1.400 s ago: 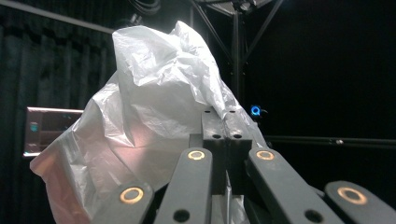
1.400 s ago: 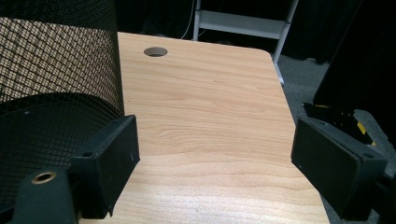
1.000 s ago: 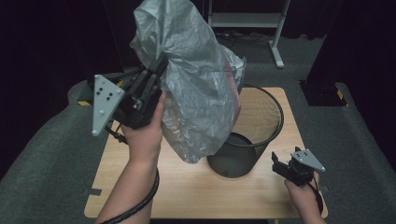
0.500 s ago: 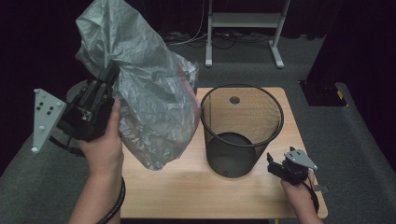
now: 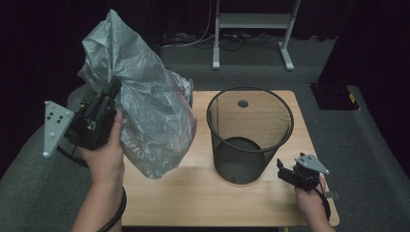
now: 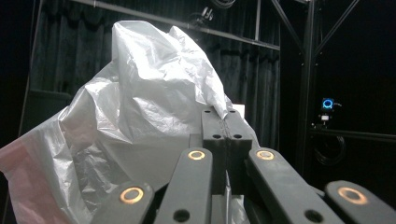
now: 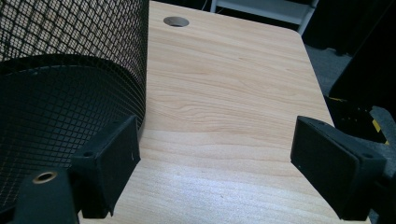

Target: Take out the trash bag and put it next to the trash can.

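A crumpled grey plastic bag [image 5: 145, 121] hangs above the left half of the wooden table [image 5: 203, 193], lifted clear of it. My left gripper [image 5: 112, 93] is shut on the bag's upper edge; in the left gripper view the bag [image 6: 140, 116] billows to the left of my left gripper [image 6: 226, 126], whose pressed-together jaws pinch a fold. A black wire-mesh bin [image 5: 250, 133] stands upright at the table's middle right, with no liner in it. My right gripper [image 5: 284, 170] rests open at the bin's lower right, its left finger [image 7: 109, 161] close beside the mesh bin [image 7: 56, 93].
A white metal stand [image 5: 251, 29] and cables lie on the dark floor beyond the table. A round cable hole [image 5: 242, 103] is in the tabletop behind the bin. Grey padded flooring surrounds the table. Bare wood [image 7: 224, 93] stretches ahead of the right gripper.
My left gripper has carried the bag leftward away from the bin and then slightly back and lower. The bin's opening now stands uncovered. The right gripper has stayed put.
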Action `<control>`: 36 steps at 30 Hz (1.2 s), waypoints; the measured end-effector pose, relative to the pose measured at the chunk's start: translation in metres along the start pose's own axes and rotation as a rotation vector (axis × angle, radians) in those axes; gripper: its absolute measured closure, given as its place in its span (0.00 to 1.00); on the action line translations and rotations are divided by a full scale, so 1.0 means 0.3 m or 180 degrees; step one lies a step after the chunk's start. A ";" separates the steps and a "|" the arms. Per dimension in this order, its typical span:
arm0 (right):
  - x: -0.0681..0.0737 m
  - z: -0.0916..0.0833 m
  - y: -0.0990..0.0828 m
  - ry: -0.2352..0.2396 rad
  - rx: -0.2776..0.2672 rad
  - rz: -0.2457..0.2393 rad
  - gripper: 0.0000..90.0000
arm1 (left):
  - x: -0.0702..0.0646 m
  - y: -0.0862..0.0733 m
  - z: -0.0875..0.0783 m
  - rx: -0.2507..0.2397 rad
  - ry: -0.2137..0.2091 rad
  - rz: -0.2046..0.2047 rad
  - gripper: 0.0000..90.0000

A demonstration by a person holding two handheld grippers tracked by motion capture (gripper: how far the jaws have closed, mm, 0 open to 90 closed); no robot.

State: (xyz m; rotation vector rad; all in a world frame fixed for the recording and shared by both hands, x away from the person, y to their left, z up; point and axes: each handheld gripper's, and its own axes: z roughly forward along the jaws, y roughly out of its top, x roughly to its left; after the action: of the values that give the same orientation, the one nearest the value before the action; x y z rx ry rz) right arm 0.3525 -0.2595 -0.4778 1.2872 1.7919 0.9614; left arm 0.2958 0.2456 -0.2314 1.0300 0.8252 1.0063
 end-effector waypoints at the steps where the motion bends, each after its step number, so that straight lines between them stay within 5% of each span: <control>1: 0.001 0.001 0.000 0.0007 0.0006 -0.0003 0.17 | 0.002 -0.012 0.003 0.0022 0.0005 0.0000 0.99; 12: 0.006 0.005 -0.003 0.0019 0.0025 -0.0039 0.19 | 0.028 -0.164 0.054 0.0307 0.0080 -0.0062 0.99; 19: 0.007 0.012 -0.012 0.0036 0.0076 -0.0011 0.20 | 0.046 -0.277 0.139 0.0534 0.0136 -0.0094 0.99; 29: 0.005 0.034 -0.030 0.0113 0.0168 0.0012 0.22 | 0.025 -0.458 0.335 0.0870 0.0246 0.0340 0.99; 36: -0.001 0.031 -0.035 0.0159 0.0161 0.0057 0.23 | 0.000 -0.652 0.377 0.1204 0.0308 0.0313 0.99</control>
State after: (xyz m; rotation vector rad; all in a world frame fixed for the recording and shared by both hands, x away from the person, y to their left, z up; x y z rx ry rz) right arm 0.3561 -0.2605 -0.4913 1.3229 1.8565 0.9716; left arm 0.4507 0.1776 -0.3811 1.3616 1.0799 1.0108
